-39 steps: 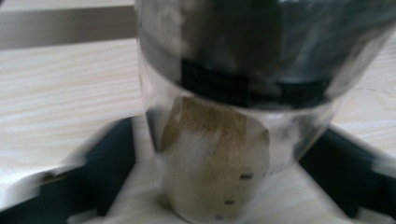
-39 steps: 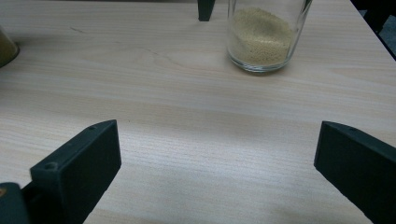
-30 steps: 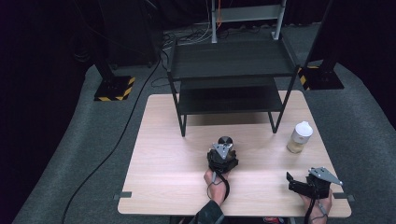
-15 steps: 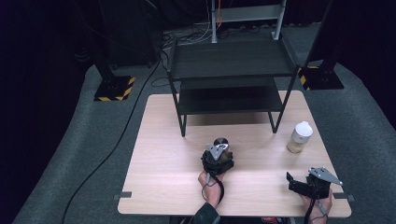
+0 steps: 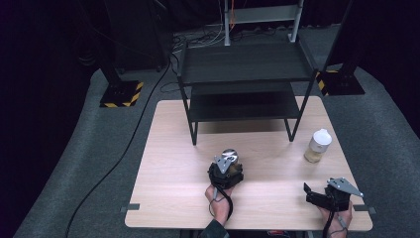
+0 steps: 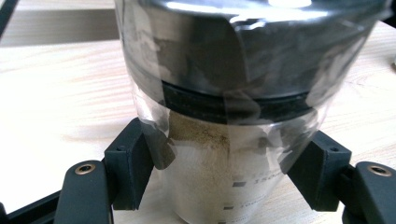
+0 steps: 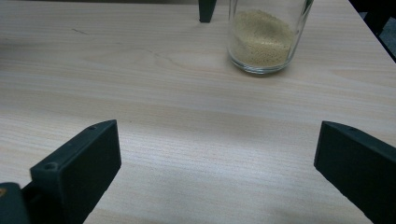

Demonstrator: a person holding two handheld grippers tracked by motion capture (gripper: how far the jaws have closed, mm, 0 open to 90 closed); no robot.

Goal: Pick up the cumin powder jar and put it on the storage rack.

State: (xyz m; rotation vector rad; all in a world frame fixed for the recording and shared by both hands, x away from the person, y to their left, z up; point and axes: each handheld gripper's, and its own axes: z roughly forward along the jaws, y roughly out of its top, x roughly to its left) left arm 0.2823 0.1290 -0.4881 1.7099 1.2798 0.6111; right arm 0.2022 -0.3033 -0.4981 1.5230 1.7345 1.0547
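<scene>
Clear glass jar w/ dark lid and tan powder [image 6: 243, 116] sits mid-front on the light wood surface [image 5: 168, 163], clamped in left tool [image 5: 227, 171]. Black two-tier metal shelf [image 5: 242, 64] at rear. White-lidded glass jar of yellow grains [image 5: 317, 146] stands right. Right tool [image 5: 317, 194] gapes wide, empty.

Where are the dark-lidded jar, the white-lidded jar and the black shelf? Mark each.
dark-lidded jar [image 6: 233, 84], left gripper view, its lid wall.
white-lidded jar [image 5: 319, 137], high view, its lid.
black shelf [image 5: 247, 62], high view, its top board.
</scene>
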